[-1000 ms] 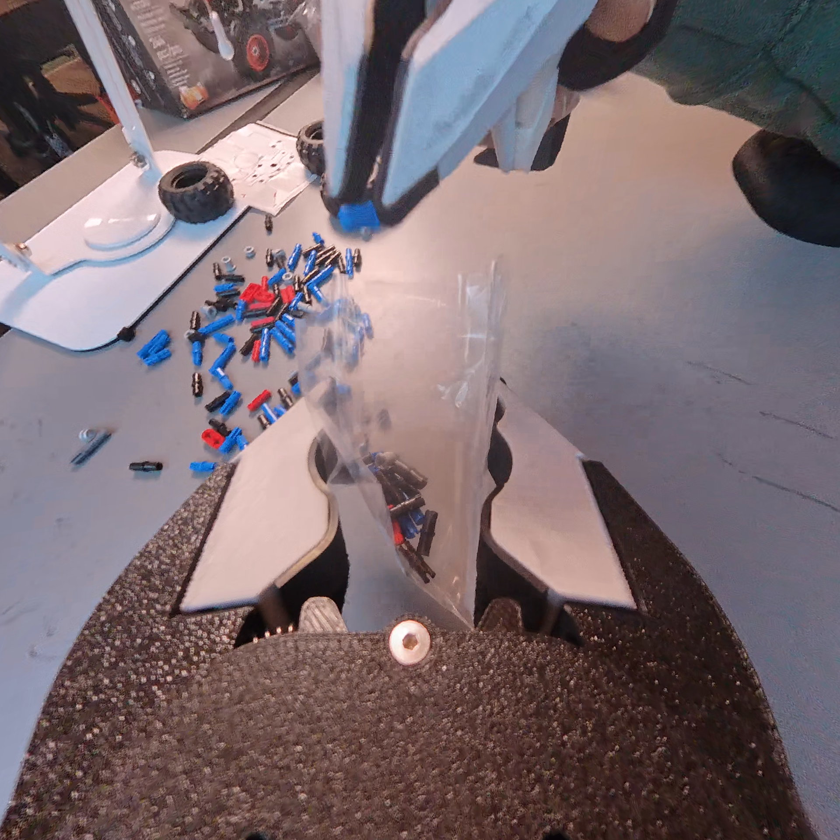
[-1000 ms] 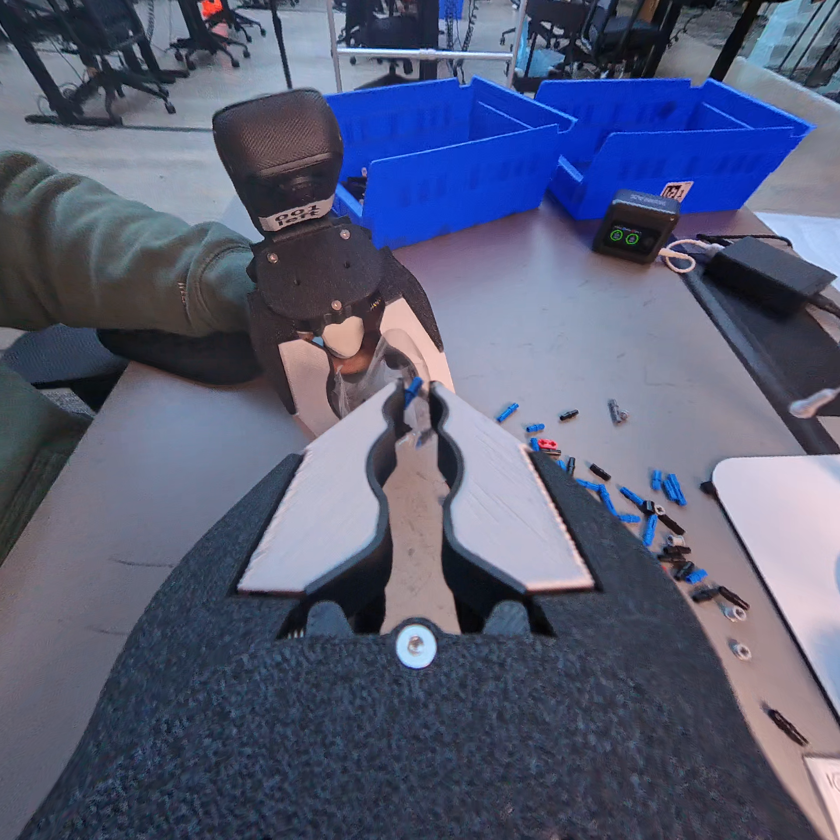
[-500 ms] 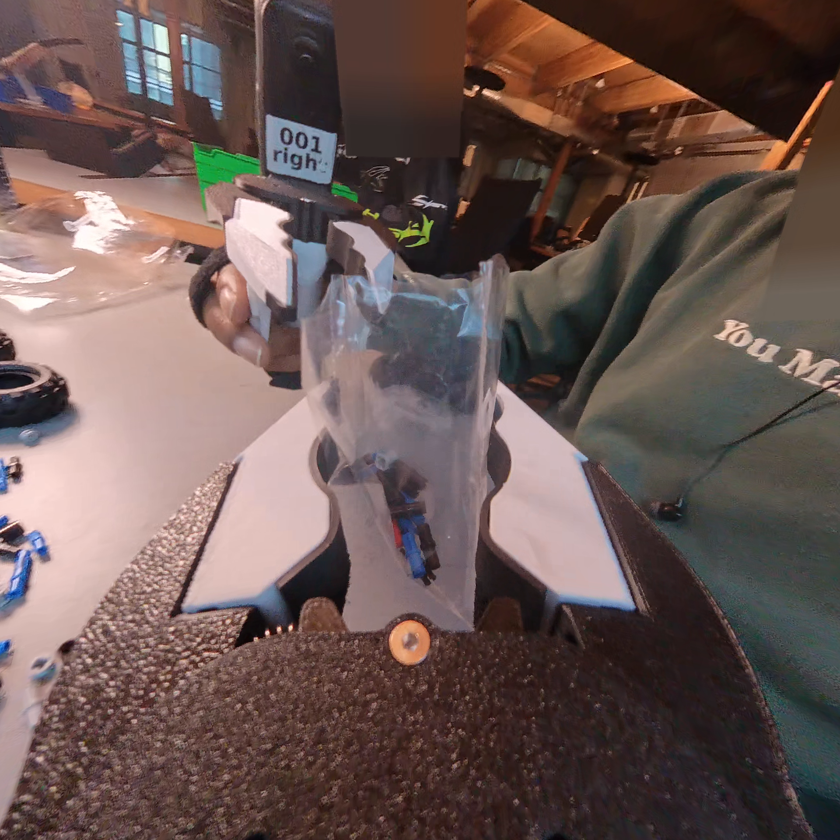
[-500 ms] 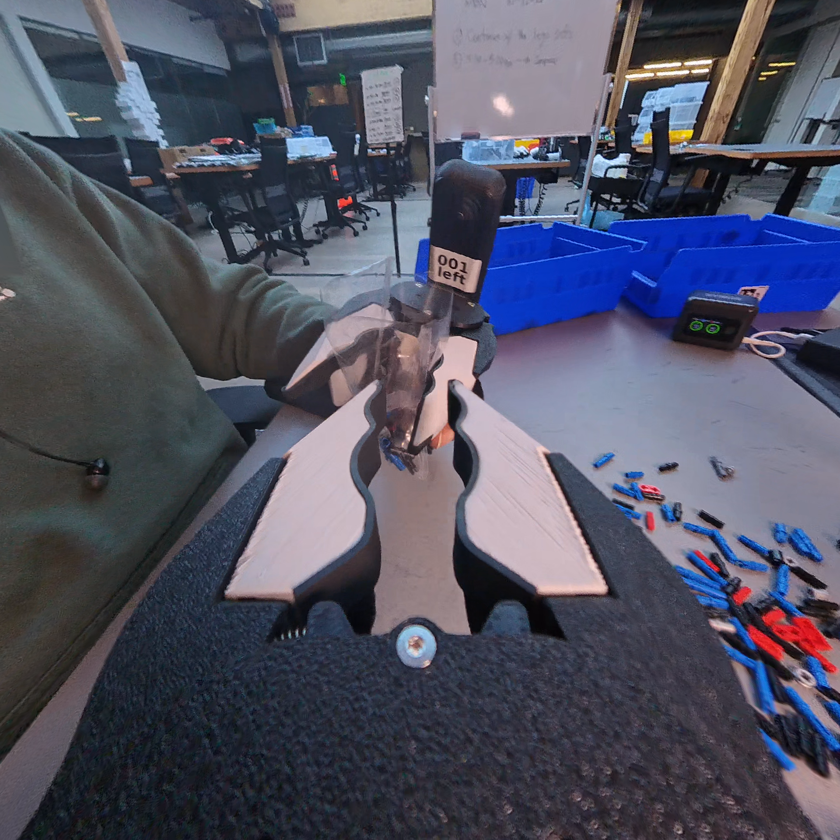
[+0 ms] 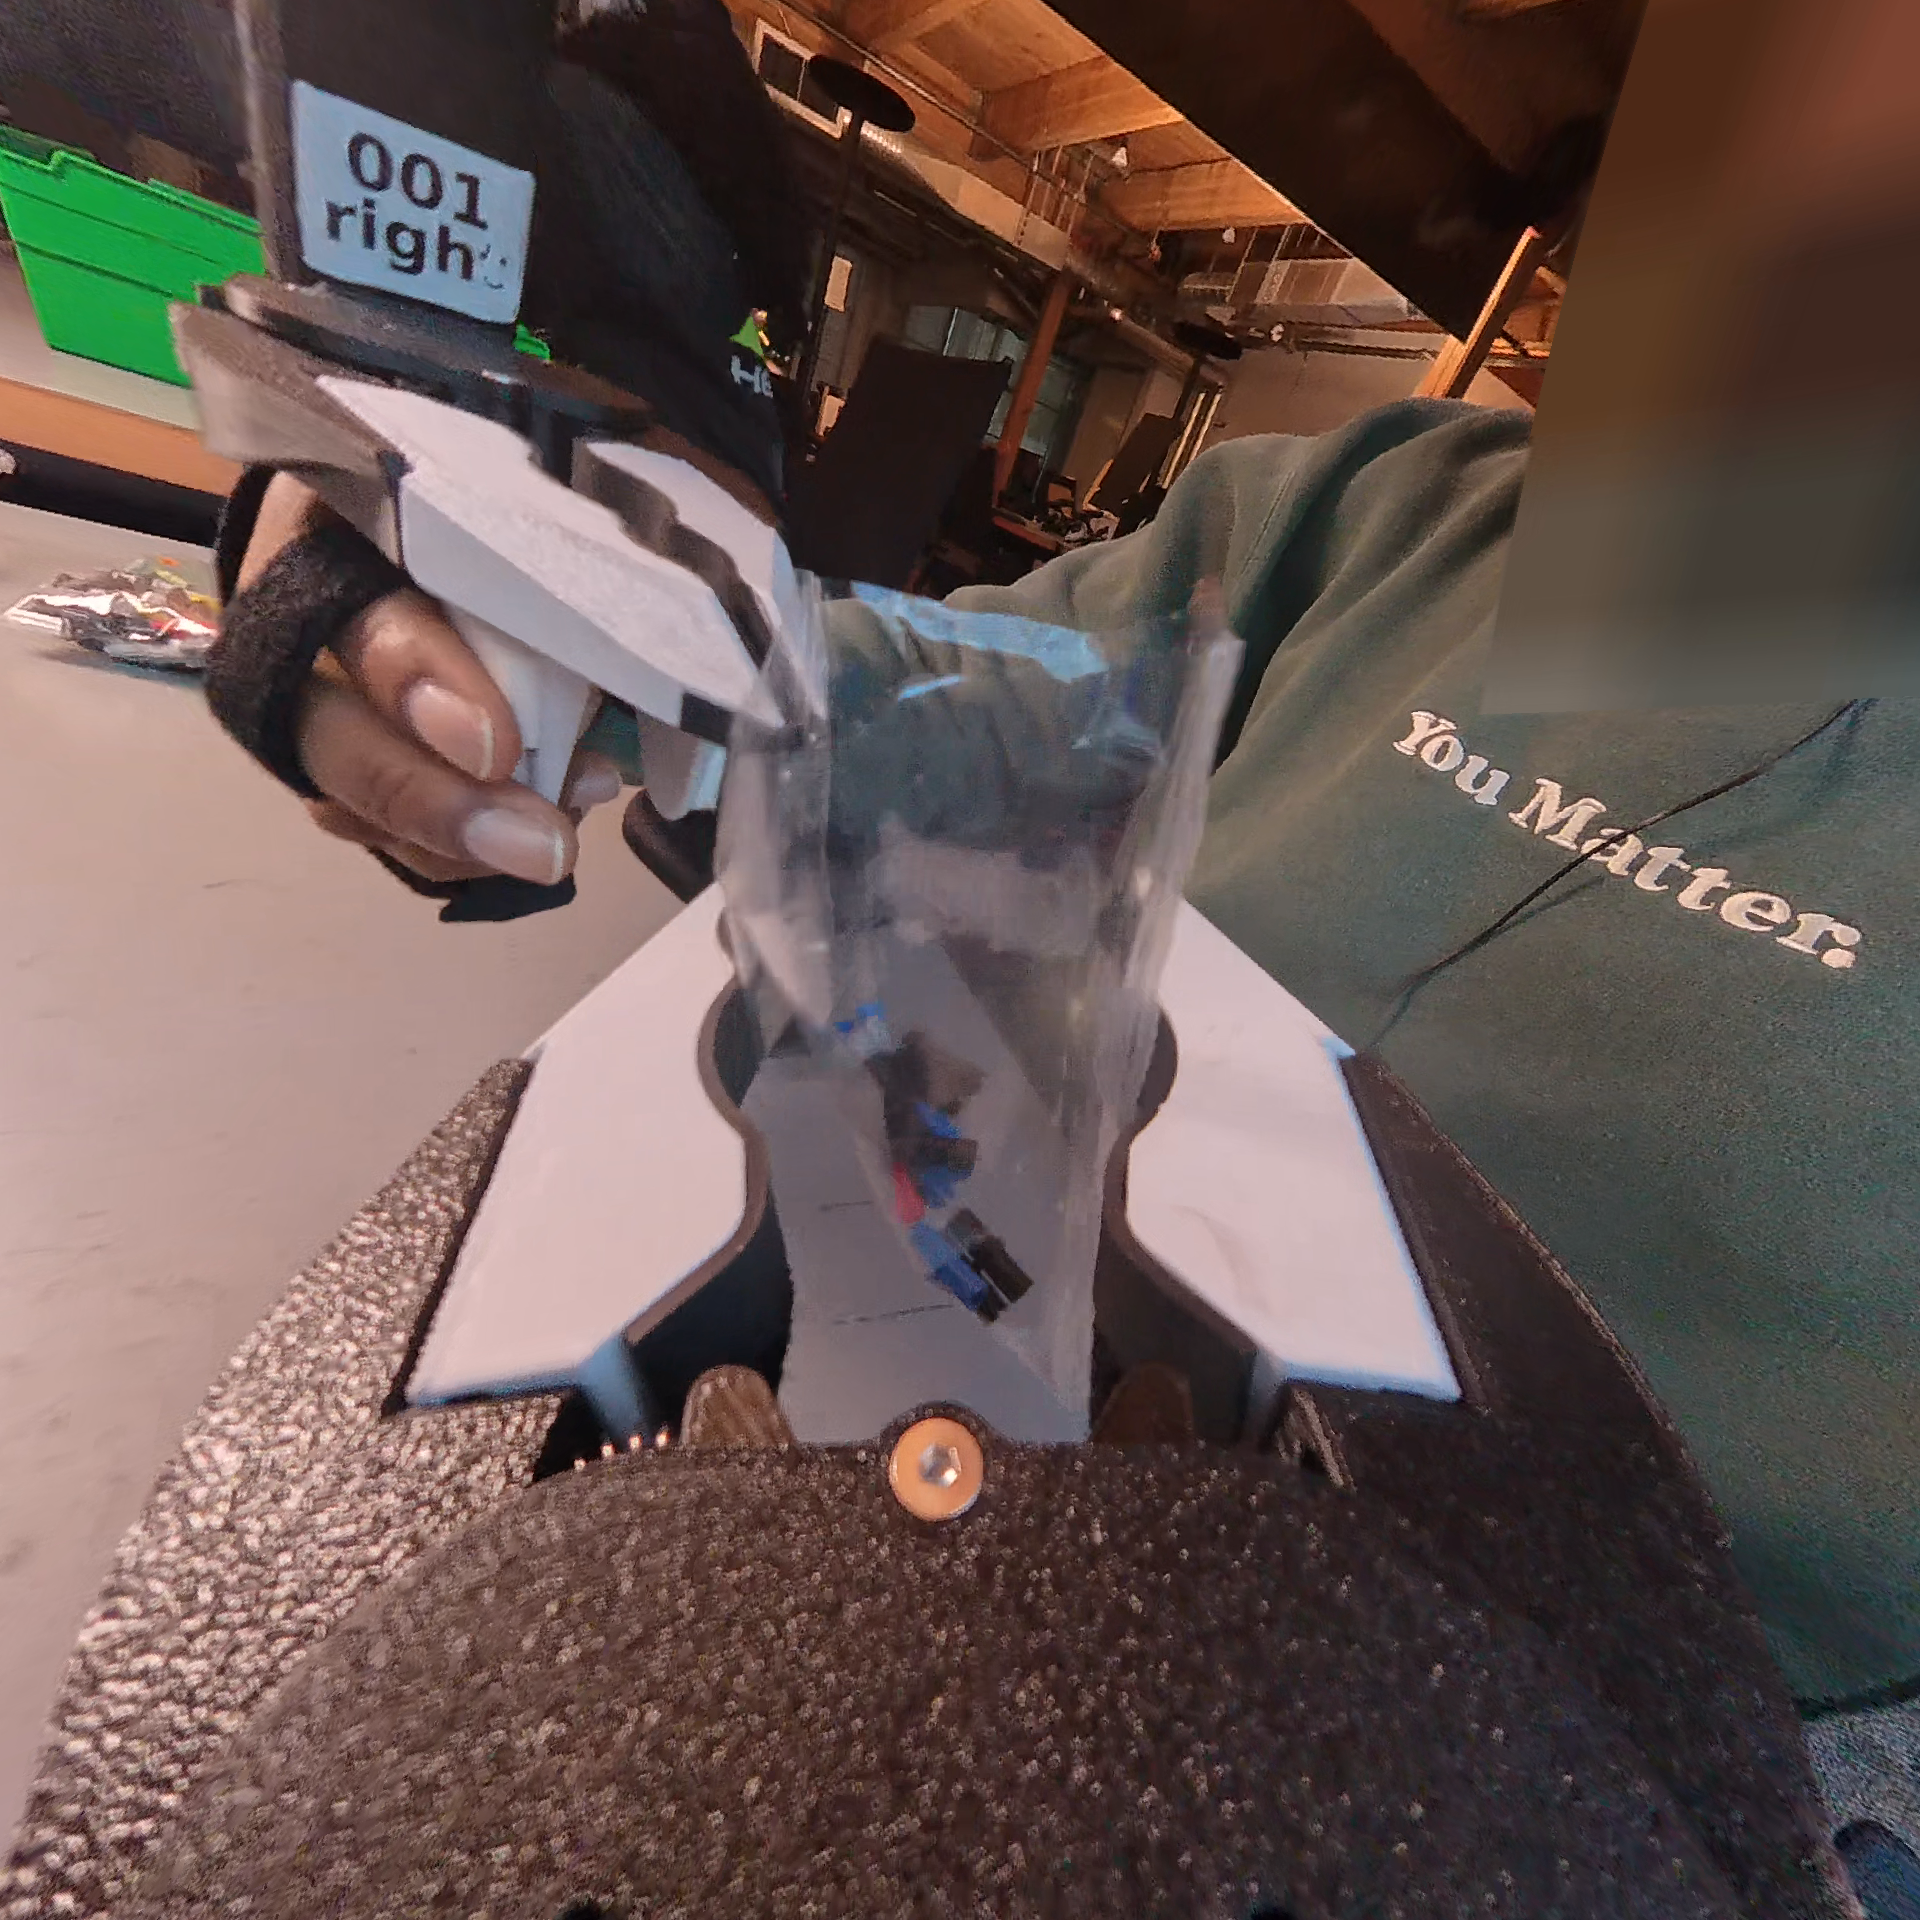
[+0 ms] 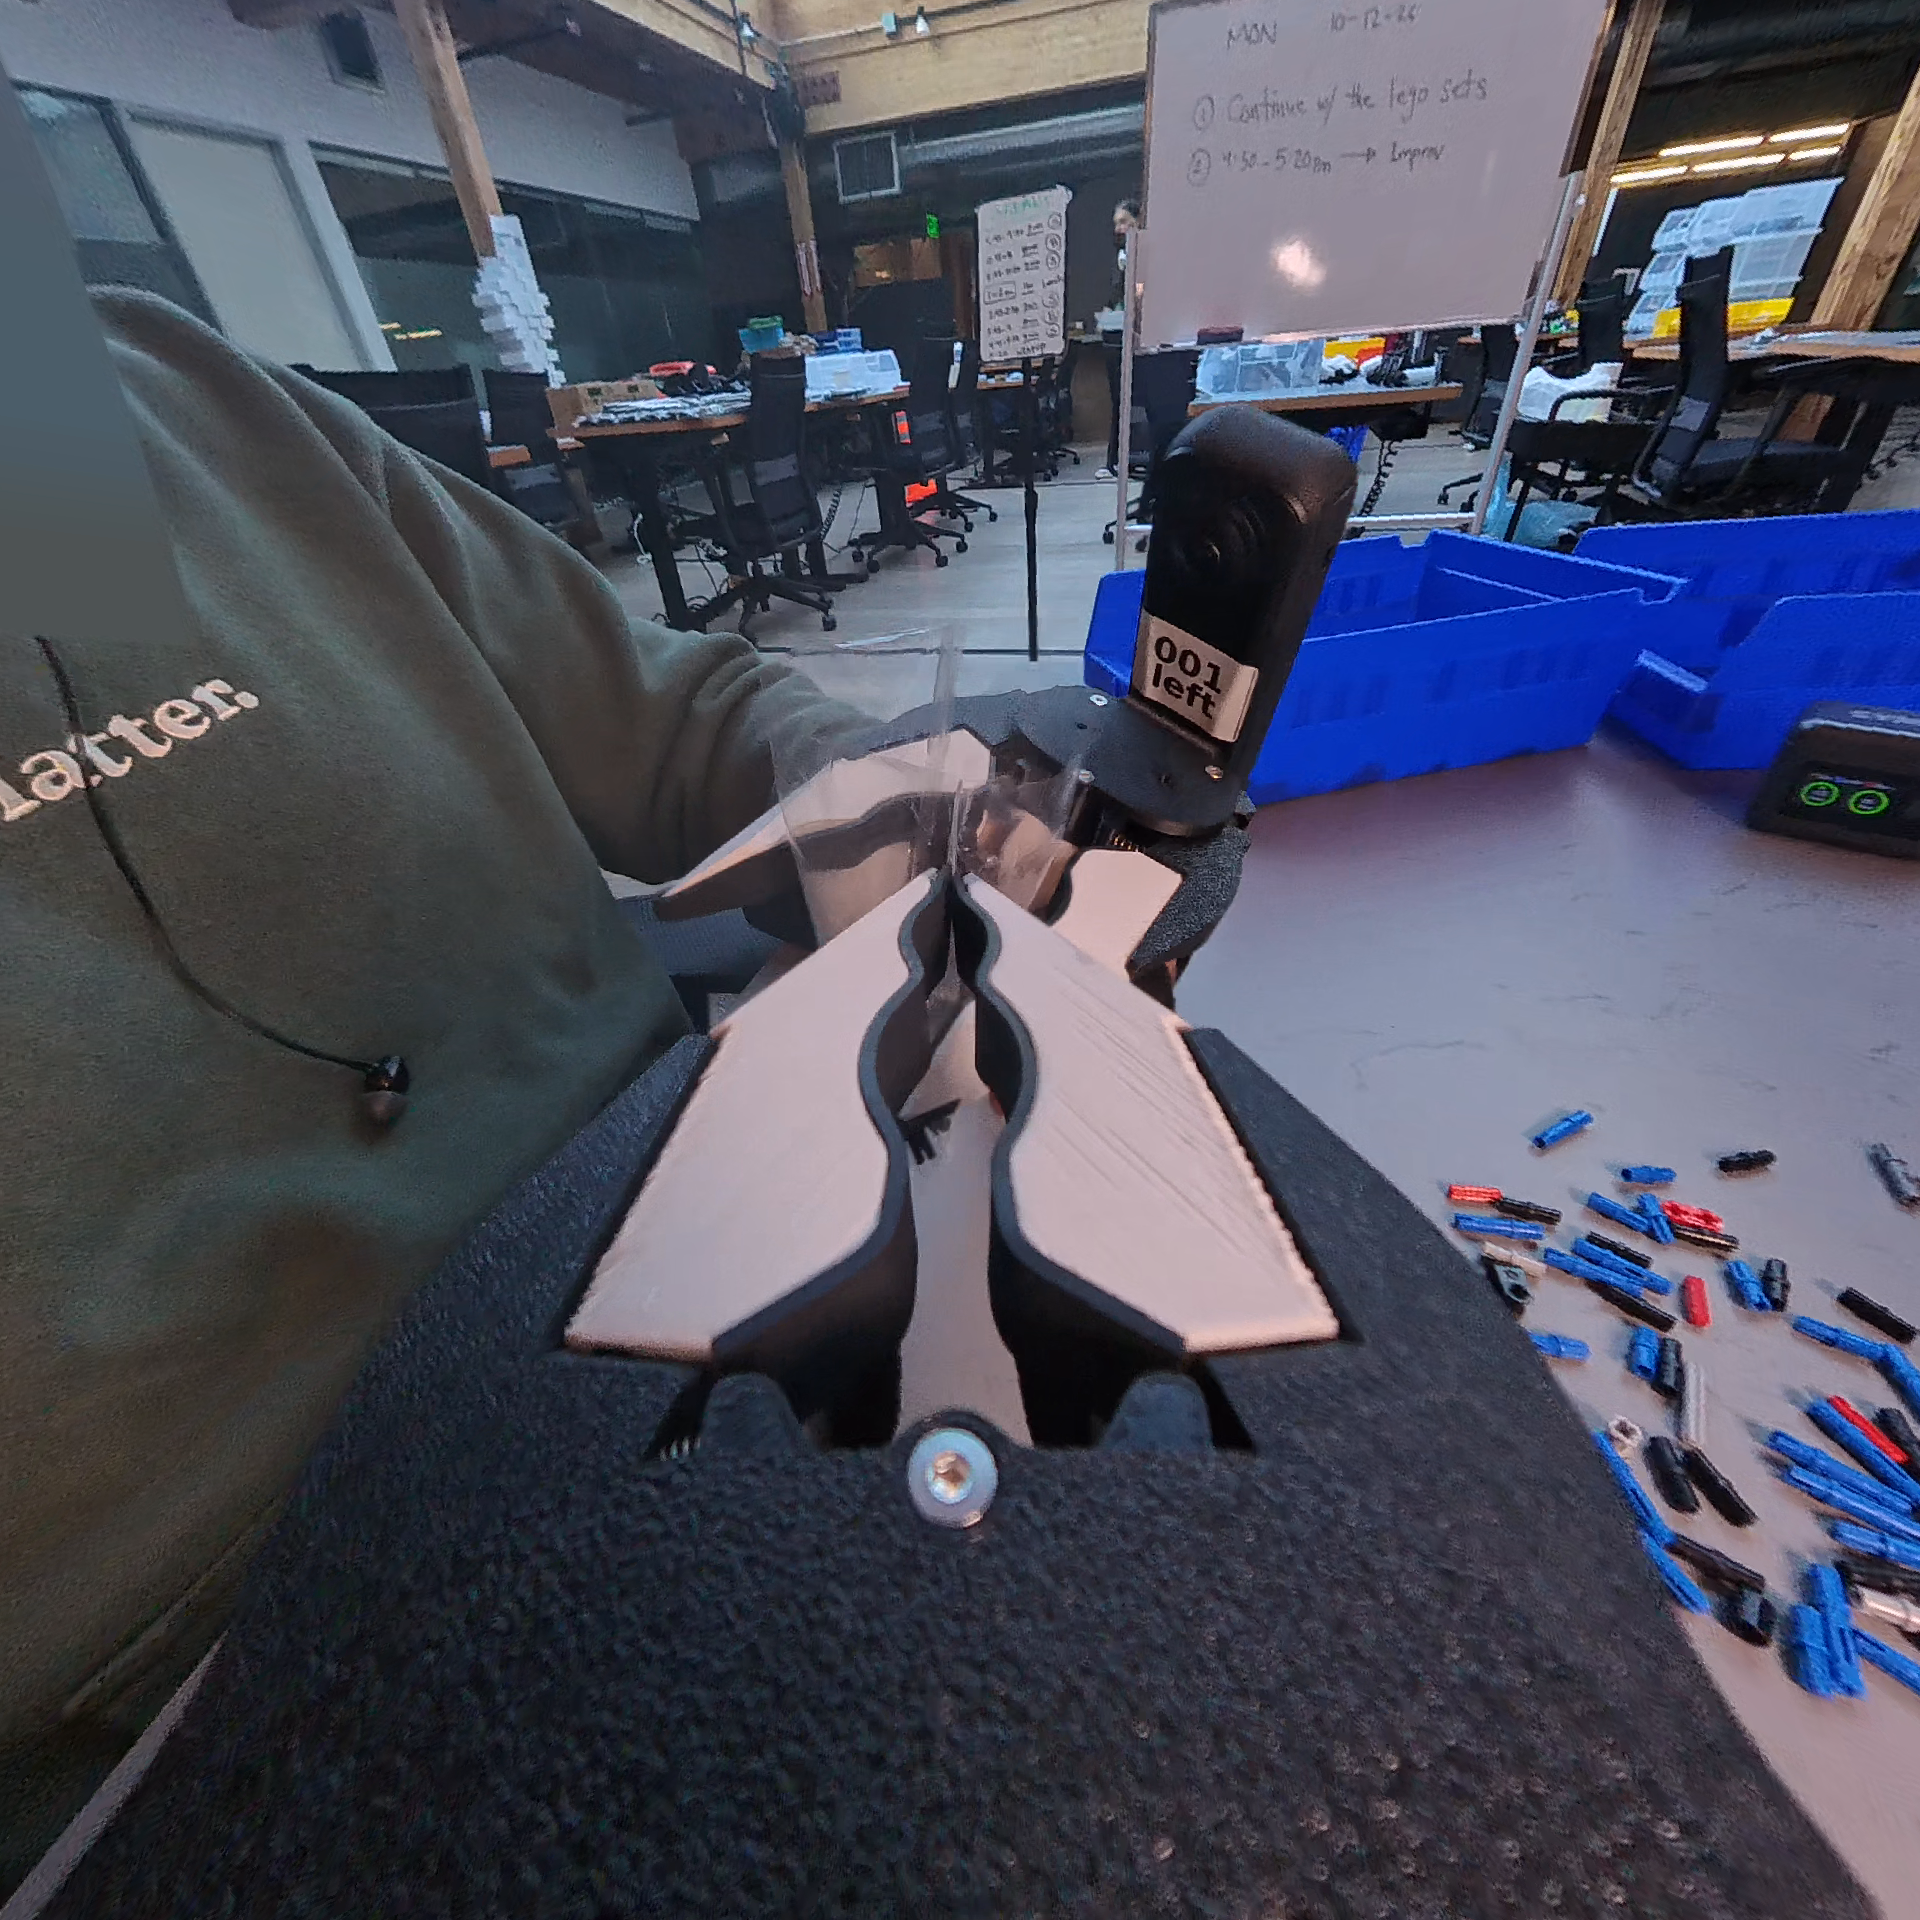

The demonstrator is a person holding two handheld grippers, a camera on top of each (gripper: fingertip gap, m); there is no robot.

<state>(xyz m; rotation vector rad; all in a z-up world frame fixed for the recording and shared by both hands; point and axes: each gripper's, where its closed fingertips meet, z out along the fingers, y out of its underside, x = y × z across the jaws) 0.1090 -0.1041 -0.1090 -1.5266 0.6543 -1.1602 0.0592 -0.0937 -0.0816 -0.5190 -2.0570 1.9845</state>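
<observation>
clear plastic bag (image 5: pixel 966 935) upright between left gripper (image 5: pixel 940 997) fingers, held there, few blue, black, red pins (image 5: pixel 940 1195) low inside, right gripper (image 6: pixel 951 904) pinched closed on bag's top-left edge, loose pins (image 6: pixel 1766 1382) scattered on grey table (image 6: pixel 1455 987) far right

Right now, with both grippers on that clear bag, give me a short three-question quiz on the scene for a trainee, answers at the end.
1. True or false: the clear plastic bag in the left gripper is empty.
2. Where does the right gripper pinch the bag? A) its top edge B) its bottom corner C) nowhere, it hangs clear of it
3. Which three colours are the loose pins on the table?

Key
1. False: small pins lie in its lower part.
2. A
3. Blue, black and red
</observation>
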